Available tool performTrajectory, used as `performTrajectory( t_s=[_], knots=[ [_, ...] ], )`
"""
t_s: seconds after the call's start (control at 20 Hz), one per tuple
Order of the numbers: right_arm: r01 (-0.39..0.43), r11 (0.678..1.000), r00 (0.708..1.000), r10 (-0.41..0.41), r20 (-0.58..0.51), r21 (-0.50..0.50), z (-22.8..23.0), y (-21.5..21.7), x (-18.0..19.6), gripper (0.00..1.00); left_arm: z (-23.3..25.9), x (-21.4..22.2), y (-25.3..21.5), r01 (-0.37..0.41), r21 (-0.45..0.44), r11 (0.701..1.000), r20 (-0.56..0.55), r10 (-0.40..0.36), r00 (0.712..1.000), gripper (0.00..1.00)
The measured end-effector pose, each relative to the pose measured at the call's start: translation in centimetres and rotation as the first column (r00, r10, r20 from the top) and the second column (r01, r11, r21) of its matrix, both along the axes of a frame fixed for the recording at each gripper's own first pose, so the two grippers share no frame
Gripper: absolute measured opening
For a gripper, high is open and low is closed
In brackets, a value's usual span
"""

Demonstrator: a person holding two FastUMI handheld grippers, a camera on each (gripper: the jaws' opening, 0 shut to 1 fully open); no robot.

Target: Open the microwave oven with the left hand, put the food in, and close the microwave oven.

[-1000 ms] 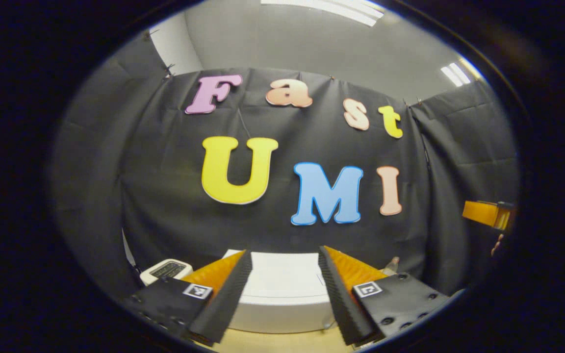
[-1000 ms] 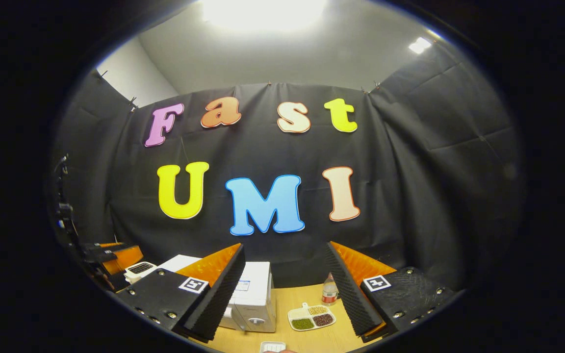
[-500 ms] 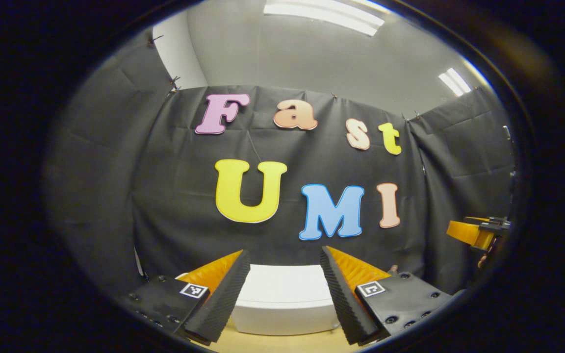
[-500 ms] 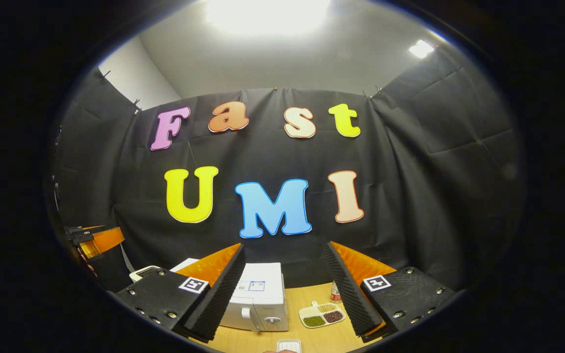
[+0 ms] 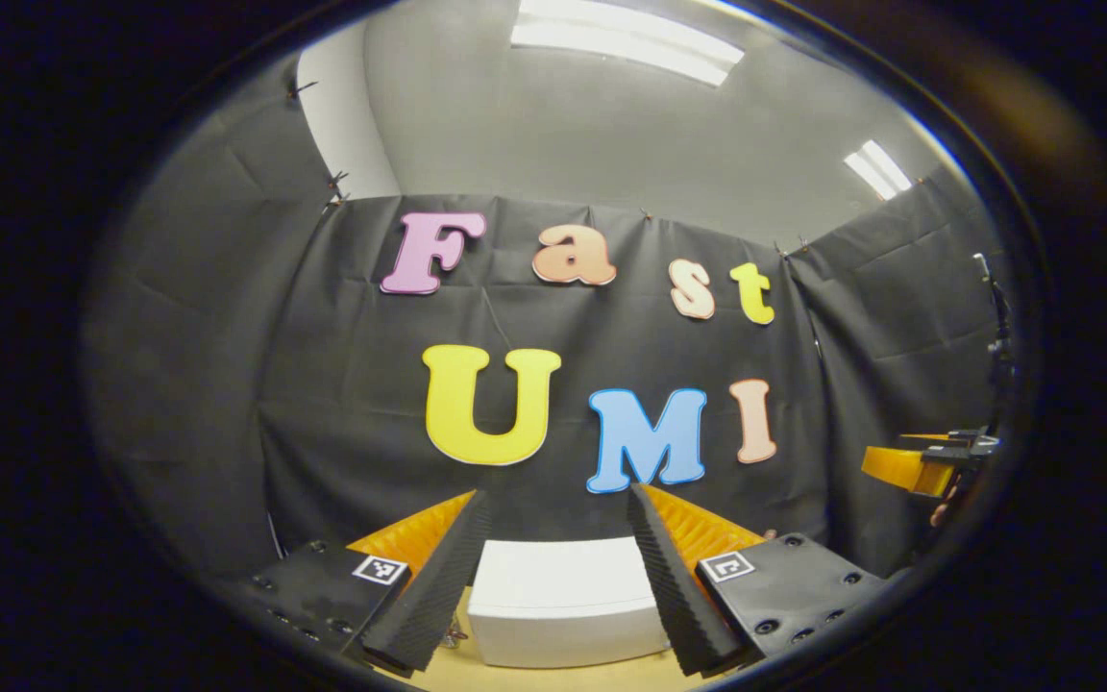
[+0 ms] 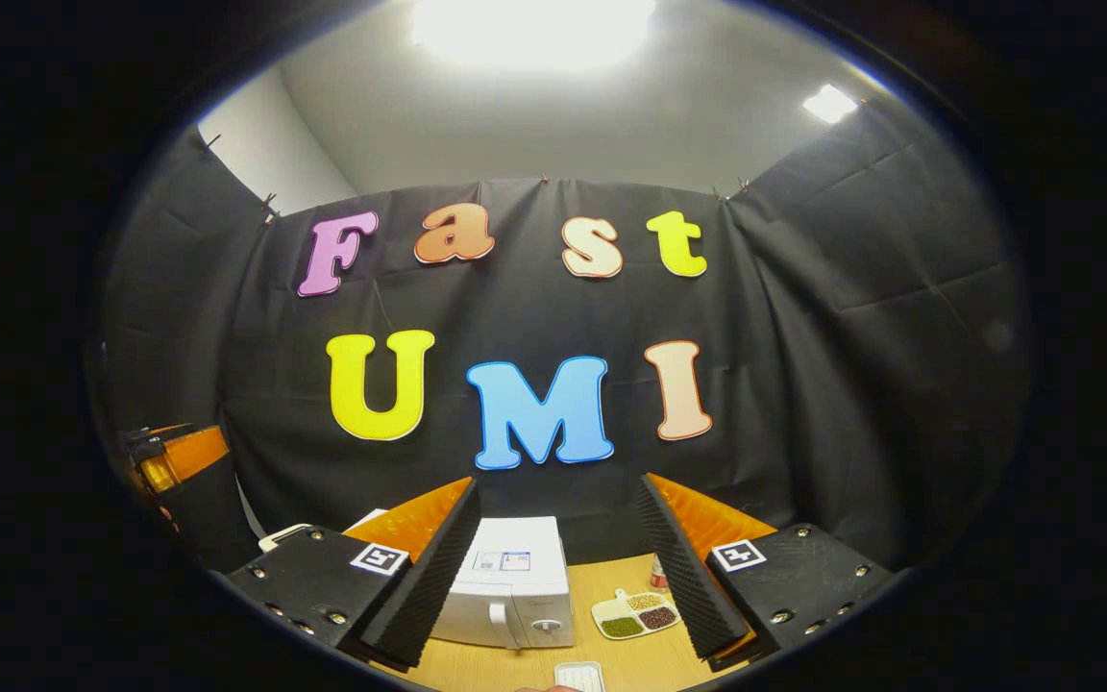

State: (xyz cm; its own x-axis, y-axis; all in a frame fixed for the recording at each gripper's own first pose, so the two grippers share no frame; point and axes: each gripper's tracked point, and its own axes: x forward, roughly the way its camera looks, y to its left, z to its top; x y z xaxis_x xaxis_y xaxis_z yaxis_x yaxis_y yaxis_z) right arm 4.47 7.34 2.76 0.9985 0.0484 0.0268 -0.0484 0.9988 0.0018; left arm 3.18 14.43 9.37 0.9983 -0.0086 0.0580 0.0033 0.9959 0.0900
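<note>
A white microwave (image 6: 513,598) stands on the wooden table (image 6: 611,658) with its door shut; a handle and a round knob show on its front. In the left gripper view its white top (image 5: 563,601) lies beyond my left gripper (image 5: 558,492), which is open and holds nothing. My right gripper (image 6: 558,482) is also open and empty, above the table in front of the microwave. A small white tray (image 6: 580,676) lies at the near table edge. Each gripper appears at the edge of the other's view: the left gripper (image 6: 174,454) and the right gripper (image 5: 928,466).
A divided dish (image 6: 635,615) of green, brown and tan grains sits right of the microwave, with a small bottle (image 6: 657,575) behind it. A white device (image 6: 282,534) stands left of the microwave. Black cloth walls close in the booth.
Both cameras have shifted, so the microwave sits lower in the left gripper view and farther right, more fully shown, in the right gripper view. Both grippers stay open.
</note>
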Motion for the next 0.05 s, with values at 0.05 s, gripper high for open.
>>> performTrajectory(
  t_s=[0.05],
  knots=[
    [0.004,1.000,1.000,-0.004,-0.004,-0.002,0.09,0.06,-0.17,0.99,0.18,-0.29,-0.18,0.009,-0.006,1.000,0.005,-0.009,1.000,0.94]
  ],
)
